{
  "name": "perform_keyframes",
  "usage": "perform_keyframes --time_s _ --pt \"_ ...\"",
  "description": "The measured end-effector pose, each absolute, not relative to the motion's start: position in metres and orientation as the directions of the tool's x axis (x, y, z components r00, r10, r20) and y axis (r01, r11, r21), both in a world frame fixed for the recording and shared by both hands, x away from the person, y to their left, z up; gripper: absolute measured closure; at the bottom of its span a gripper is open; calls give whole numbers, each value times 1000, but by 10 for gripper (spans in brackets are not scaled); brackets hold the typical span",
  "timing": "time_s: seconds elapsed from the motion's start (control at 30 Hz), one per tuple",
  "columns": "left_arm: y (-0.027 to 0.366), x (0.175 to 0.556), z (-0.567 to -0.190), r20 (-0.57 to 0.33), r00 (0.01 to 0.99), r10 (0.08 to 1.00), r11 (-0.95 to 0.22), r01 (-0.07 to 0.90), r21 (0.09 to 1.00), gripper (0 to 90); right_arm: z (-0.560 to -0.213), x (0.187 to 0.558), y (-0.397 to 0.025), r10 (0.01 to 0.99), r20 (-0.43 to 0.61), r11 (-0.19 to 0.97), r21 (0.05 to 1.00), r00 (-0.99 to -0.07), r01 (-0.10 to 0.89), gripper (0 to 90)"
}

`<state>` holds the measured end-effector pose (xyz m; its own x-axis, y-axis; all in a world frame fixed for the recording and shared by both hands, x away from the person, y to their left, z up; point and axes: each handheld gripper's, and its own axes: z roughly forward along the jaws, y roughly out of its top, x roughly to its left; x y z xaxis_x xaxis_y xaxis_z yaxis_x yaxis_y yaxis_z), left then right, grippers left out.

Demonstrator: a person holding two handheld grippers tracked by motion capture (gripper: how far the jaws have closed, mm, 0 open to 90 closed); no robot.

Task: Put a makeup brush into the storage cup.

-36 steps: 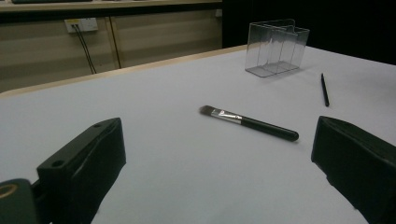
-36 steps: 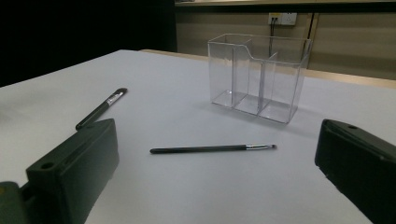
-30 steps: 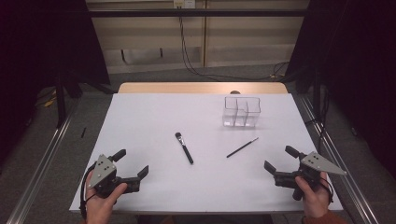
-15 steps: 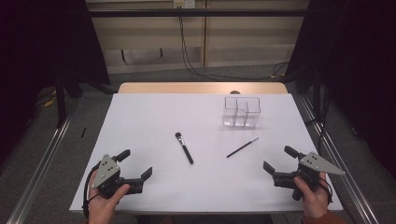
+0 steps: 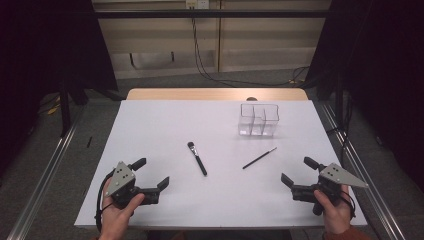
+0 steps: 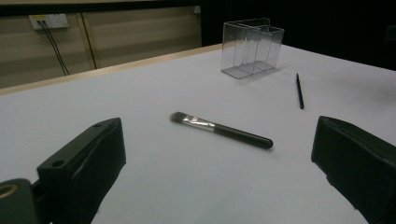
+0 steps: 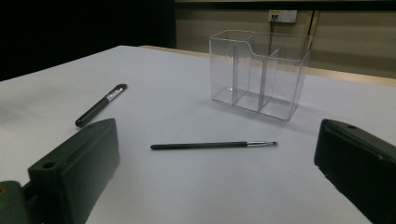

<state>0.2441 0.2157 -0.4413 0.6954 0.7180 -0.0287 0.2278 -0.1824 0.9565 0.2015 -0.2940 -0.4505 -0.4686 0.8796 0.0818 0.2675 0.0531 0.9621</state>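
Makeup brush (image 5: 197,158), black-handled with a silver ferrule and a dark flat head, lies loose on the white table (image 5: 165,125) near the middle, head pointing toward the far edge and handle angled toward the person's right. It sits ahead of the left gripper (image 5: 152,173), well apart from it.

Going by size, the table comes first, its white top reaching to a wooden strip along the far edge. Next is the clear acrylic organizer (image 5: 257,120), standing upright on the far right part of the table, with divided compartments. The left gripper, held in the person's left hand (image 5: 117,215) near the front left corner, has its jaws spread wide with nothing between them. The right gripper (image 5: 296,172), held near the front right corner, is likewise spread wide and holds nothing. Smallest is the thin liner brush (image 5: 259,158), lying flat between the makeup brush and the right gripper, just in front of the organizer, touching neither.
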Motion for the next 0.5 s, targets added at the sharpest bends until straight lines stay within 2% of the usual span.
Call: perform_keyframes --time_s 0.27,0.5 --pt "205 257 -439 -32 698 715 -183 231 955 31 -451 199 -298 888 95 35 962 -449 273 0" --pt "189 269 -432 -26 713 701 -166 198 966 30 -452 201 -295 881 83 56 959 -465 276 0"
